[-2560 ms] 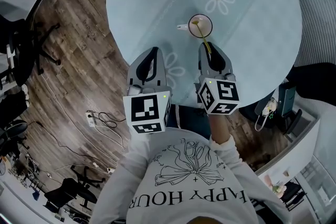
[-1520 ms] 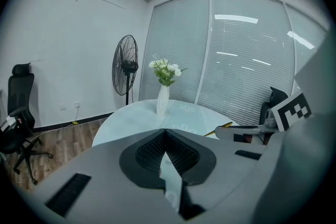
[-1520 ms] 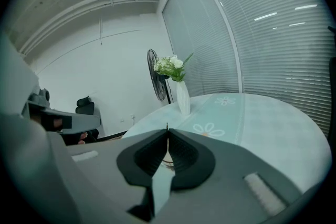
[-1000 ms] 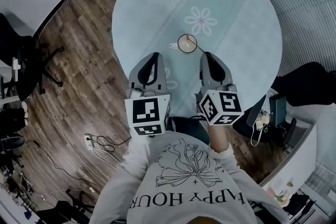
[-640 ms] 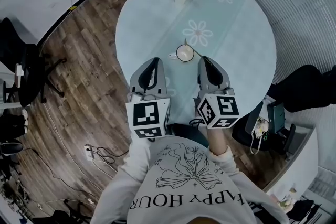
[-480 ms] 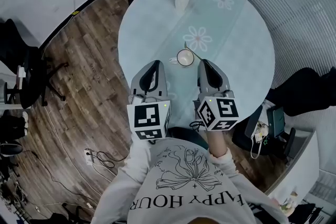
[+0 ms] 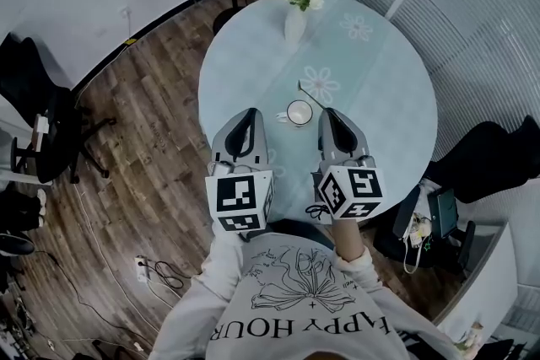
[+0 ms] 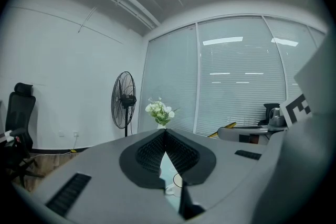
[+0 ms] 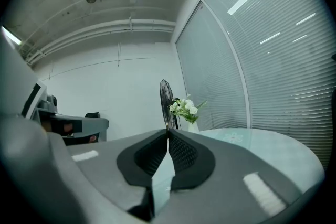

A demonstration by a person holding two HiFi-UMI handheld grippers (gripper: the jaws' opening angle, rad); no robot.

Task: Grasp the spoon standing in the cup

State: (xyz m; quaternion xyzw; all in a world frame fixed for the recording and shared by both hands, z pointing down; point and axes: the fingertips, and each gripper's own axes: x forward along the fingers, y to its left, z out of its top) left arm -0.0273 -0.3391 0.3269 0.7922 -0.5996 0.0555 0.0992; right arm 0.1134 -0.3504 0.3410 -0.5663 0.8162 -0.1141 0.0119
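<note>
My left tongs (image 7: pixel 245 115) and right tongs (image 7: pixel 329 115) are both closed, tips together, and hold nothing. The cup (image 7: pixel 299 112) stands on the table (image 7: pixel 380 101) between their tips. The spoon (image 7: pixel 307 88) leans in it, untouched.

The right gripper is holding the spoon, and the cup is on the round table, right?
No. The spoon stands in the cup; the right gripper is shut and empty, as the head view and right gripper view show. The cup is on the round table.
</note>
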